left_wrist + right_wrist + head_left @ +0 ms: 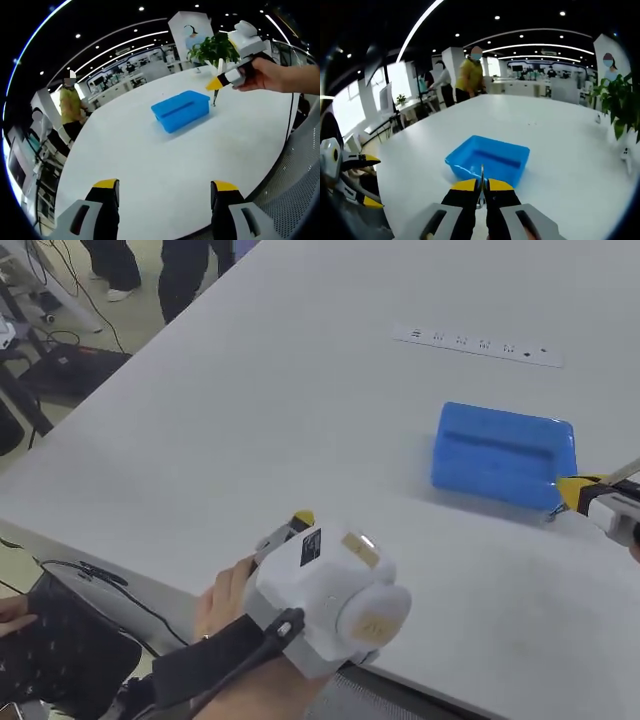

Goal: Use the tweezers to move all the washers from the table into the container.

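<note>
Right claw (481,186) is pressed together on the tweezers (481,172), which stick out straight ahead w/ the tip at the near wall of the blue container (492,159). Container sits on the white table (560,150) directly in front of that claw. Left claw (165,186) is spread wide, nothing btwn its jaws, low over the table edge, w/ the container well ahead of it and slightly to the right.
</note>
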`<act>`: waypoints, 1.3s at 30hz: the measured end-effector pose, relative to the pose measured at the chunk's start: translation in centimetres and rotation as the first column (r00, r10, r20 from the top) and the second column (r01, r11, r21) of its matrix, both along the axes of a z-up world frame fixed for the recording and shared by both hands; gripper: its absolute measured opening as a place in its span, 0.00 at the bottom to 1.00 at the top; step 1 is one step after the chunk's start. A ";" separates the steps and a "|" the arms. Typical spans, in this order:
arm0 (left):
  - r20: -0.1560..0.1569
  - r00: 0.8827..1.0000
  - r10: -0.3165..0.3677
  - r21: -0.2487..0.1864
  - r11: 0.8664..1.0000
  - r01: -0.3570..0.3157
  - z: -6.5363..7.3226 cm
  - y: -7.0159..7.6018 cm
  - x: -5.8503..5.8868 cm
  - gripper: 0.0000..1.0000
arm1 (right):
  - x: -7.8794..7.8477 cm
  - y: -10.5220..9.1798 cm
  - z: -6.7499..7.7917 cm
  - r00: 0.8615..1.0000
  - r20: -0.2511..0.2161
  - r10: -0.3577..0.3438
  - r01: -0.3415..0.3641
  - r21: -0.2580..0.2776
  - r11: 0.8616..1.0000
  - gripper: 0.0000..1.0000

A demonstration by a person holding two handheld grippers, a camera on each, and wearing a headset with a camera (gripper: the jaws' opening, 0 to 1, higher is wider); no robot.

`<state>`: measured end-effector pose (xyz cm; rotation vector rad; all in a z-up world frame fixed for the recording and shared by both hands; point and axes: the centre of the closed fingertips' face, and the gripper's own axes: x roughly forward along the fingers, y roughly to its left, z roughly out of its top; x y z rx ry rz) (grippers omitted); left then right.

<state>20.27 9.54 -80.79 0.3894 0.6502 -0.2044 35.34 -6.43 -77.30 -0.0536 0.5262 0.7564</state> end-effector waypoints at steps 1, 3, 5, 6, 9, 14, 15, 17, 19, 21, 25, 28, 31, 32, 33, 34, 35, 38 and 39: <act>-0.003 1.000 -0.005 0.003 1.000 0.005 -0.1 -0.1 0.0 0.76 | 0.1 0.1 0.2 1.000 -0.001 -0.002 0.002 0.011 1.000 0.02; -0.002 1.000 -0.010 0.004 1.000 0.010 -0.1 -0.2 0.0 0.76 | 0.3 0.2 0.5 1.000 0.002 -0.004 0.004 0.020 1.000 0.02; 0.000 1.000 -0.006 0.002 1.000 0.006 0.0 -0.1 0.0 0.76 | 0.4 0.3 0.8 1.000 0.006 -0.003 0.003 0.023 1.000 0.02; 0.000 1.000 -0.001 0.002 1.000 0.001 0.0 0.0 0.0 0.76 | 0.5 0.3 0.9 1.000 0.010 -0.003 0.003 0.024 1.000 0.02; 0.003 1.000 0.013 -0.001 1.000 -0.013 0.1 0.3 0.0 0.76 | 1.1 0.4 1.3 1.000 0.023 -0.006 0.006 0.020 1.000 0.02; 0.004 1.000 0.013 0.003 1.000 -0.013 0.1 0.3 0.0 0.75 | 2.1 0.4 1.9 0.999 0.037 -0.014 0.013 0.020 1.000 0.02; 0.007 1.000 0.012 0.000 1.000 -0.012 0.1 0.2 0.0 0.75 | 2.3 0.4 1.9 0.999 0.037 -0.015 0.014 0.020 1.000 0.02; 0.002 1.000 0.012 0.002 1.000 -0.012 0.1 0.3 0.0 0.75 | 2.6 0.5 1.8 0.999 0.038 -0.018 0.017 0.016 1.000 0.02; 0.000 1.000 0.011 0.004 1.000 -0.011 0.0 0.2 0.0 0.75 | 3.0 0.5 1.8 0.999 0.044 -0.022 0.022 0.013 1.000 0.02; -0.002 1.000 0.010 0.005 1.000 -0.010 0.0 0.2 0.0 0.75 | 3.5 0.6 1.8 0.999 0.046 -0.028 0.027 0.014 1.000 0.02; -0.004 1.000 0.003 0.005 1.000 -0.003 -0.1 0.1 0.0 0.75 | 4.3 1.1 1.4 0.999 0.045 -0.030 0.029 0.007 1.000 0.02; -0.009 1.000 0.004 0.006 1.000 -0.004 -0.1 0.2 0.0 0.75 | 4.9 1.6 0.8 0.999 0.041 -0.024 0.024 -0.008 1.000 0.02; -0.005 1.000 0.004 0.007 1.000 -0.004 -0.1 0.2 0.0 0.75 | 5.6 2.2 -0.4 1.000 0.027 -0.014 0.014 -0.026 1.000 0.02; 0.001 1.000 0.005 0.005 1.000 -0.005 0.1 0.2 0.0 0.75 | 5.7 2.3 -0.7 1.000 0.022 -0.010 0.010 -0.031 0.999 0.02; 0.004 1.000 0.006 0.003 1.000 -0.006 0.1 0.2 0.0 0.74 | 5.9 2.4 -1.0 1.000 0.018 -0.008 0.009 -0.036 0.999 0.02; -0.002 1.000 0.008 0.002 1.000 -0.008 0.0 0.2 0.0 0.74 | 6.1 2.5 -1.3 1.000 0.012 -0.007 0.007 -0.039 0.999 0.02; -0.006 1.000 0.008 0.003 1.000 -0.008 -0.1 0.3 0.0 0.75 | 6.1 2.6 -1.4 1.000 0.010 -0.006 0.006 -0.039 0.999 0.02; -0.016 1.000 0.004 0.011 1.000 -0.003 -0.3 0.2 0.0 0.75 | 6.4 2.8 -2.2 1.000 -0.008 -0.002 0.002 -0.047 0.999 0.02; -0.016 1.000 0.005 0.011 1.000 -0.004 -0.3 0.2 0.0 0.74 | 6.5 2.9 -2.4 1.000 -0.013 0.000 -0.001 -0.051 0.999 0.02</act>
